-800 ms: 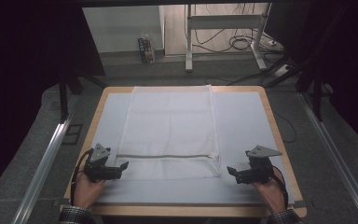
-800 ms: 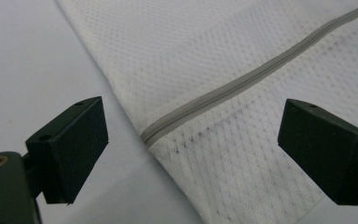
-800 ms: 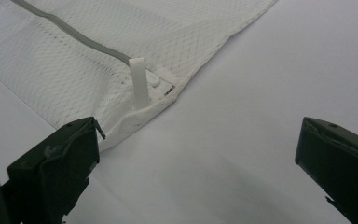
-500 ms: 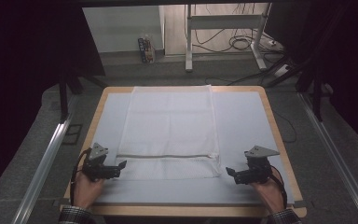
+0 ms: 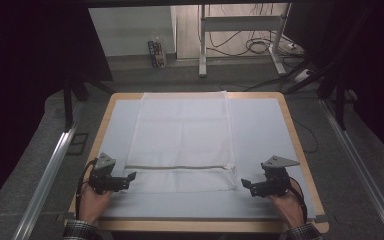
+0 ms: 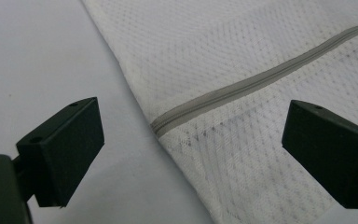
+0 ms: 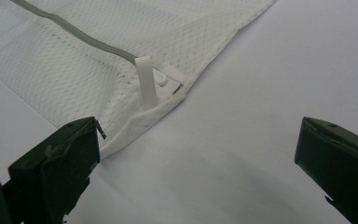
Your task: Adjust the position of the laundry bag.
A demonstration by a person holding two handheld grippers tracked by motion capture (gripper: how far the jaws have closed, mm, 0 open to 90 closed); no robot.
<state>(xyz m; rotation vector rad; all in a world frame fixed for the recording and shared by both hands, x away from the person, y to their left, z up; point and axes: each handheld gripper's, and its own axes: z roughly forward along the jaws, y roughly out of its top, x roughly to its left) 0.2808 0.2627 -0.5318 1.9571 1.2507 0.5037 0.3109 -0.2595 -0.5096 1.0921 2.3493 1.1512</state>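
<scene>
Where the high view looks down on the scene, a wooden-rimmed tabletop [image 5: 290, 130] covered by a pale grey mat sits in the middle of the frame, with dark grey floor around it, metal rails running down the lower left and lower right, and a white metal stand [image 5: 240, 35] with loose cables at the top. A white mesh laundry bag with a grey zip [image 5: 180, 145] lies flat on the mat, reaching from the far edge at the top centre to the lower centre of the frame. The left gripper [image 5: 128, 180] rests low at the lower left, its fingers spread wide with nothing between them; in the left gripper view the bag's left edge and the closed end of the grey zip [image 6: 261, 81] lie on the mat between and beyond the fingers, untouched. The right gripper [image 5: 246, 185] sits at the lower right, fingers likewise wide apart and empty; in the right gripper view the bag's near corner, with its white zip pull [image 7: 145, 84] standing up, lies just beside the left finger, though I cannot tell if they touch. Bare mat stretches along both sides of the bag and in front of its near edge.
</scene>
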